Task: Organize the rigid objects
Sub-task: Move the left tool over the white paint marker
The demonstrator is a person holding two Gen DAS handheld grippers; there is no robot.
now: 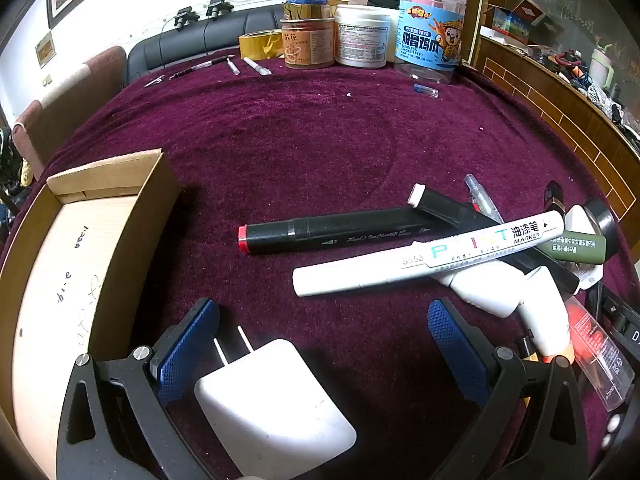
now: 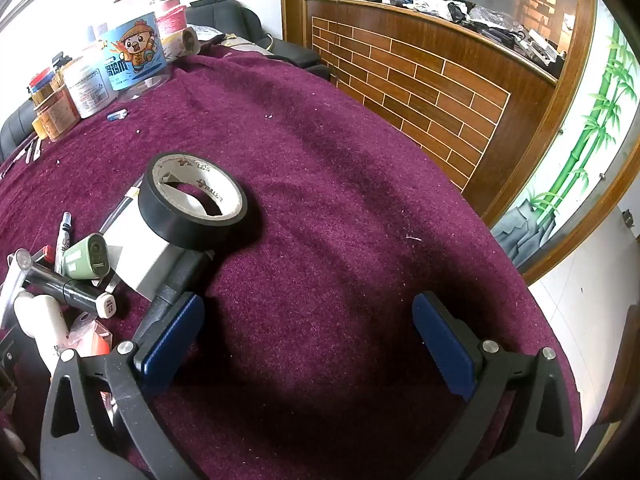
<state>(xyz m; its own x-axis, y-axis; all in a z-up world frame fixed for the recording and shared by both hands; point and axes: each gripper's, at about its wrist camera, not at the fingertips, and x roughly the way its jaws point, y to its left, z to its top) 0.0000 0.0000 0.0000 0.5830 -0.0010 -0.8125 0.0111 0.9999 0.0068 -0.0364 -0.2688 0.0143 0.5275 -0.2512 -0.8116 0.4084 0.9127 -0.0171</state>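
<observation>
A table point(image 1: 320, 140) covered in deep purple plush cloth fills both wrist views. In the left wrist view, the left hand-held gripper point(image 1: 324, 332) hangs low over the cloth with its two blue-padded fingers spread wide apart; a white plug-in charger point(image 1: 272, 400) with two metal prongs lies on the cloth between the fingers, closer to the left one, and whether it touches that pad is unclear. To the left stands an open cardboard box point(image 1: 80, 248) with handwriting on its pale floor. Ahead and to the right lies a loose pile of pens: a black marker with a red end cap point(image 1: 328, 232) lies flat, and a white paint marker point(image 1: 424, 260) lies across its right end, over a second black marker point(image 1: 444, 204), a clear pen, an olive-green cylinder point(image 1: 572, 246) and some white tubes point(image 1: 544, 312). Jars and tubs point(image 1: 360, 36) stand in a row at the far edge. In the right wrist view, the right hand-held gripper point(image 2: 308, 332) is likewise fully spread, with only bare cloth between its pads. Beyond its left finger a roll of black tape point(image 2: 192, 200) rests on a white box point(image 2: 136, 256), beside the olive-green cylinder and the pile. A wooden counter with a brick pattern point(image 2: 420, 80) stands past the table.
</observation>
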